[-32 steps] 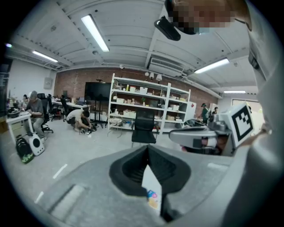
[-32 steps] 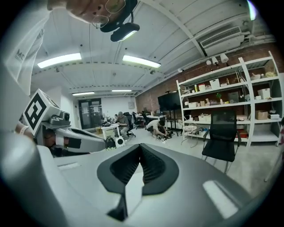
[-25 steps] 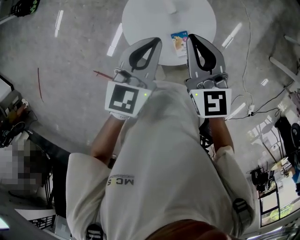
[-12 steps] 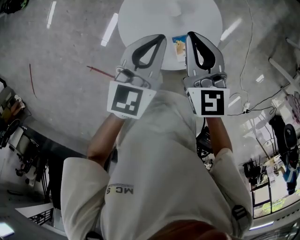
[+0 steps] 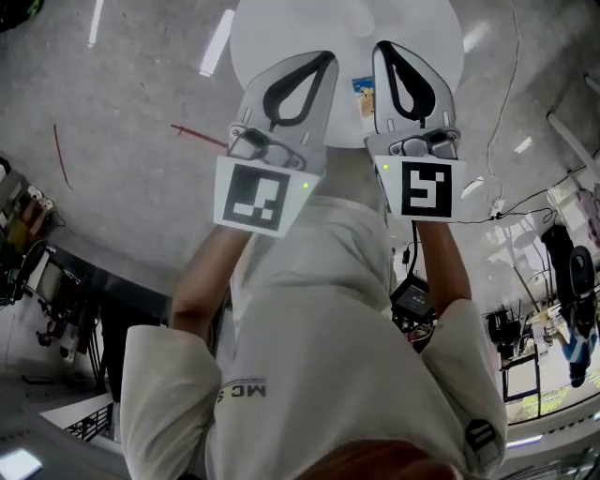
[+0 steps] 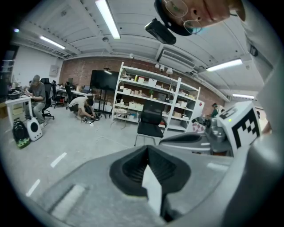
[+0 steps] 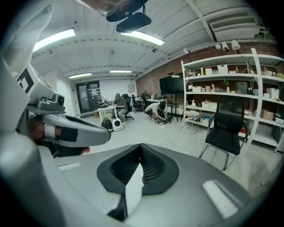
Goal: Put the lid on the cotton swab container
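Hanging closed, left gripper point(image 5: 329, 59) and right gripper point(image 5: 382, 48) overlap "MC"-printed shirt point(image 5: 314, 319).

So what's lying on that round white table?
Only a small blue-topped packet shows on the table, between the left tool and right tool. They cover part of the tabletop, so anything beneath them is hidden.
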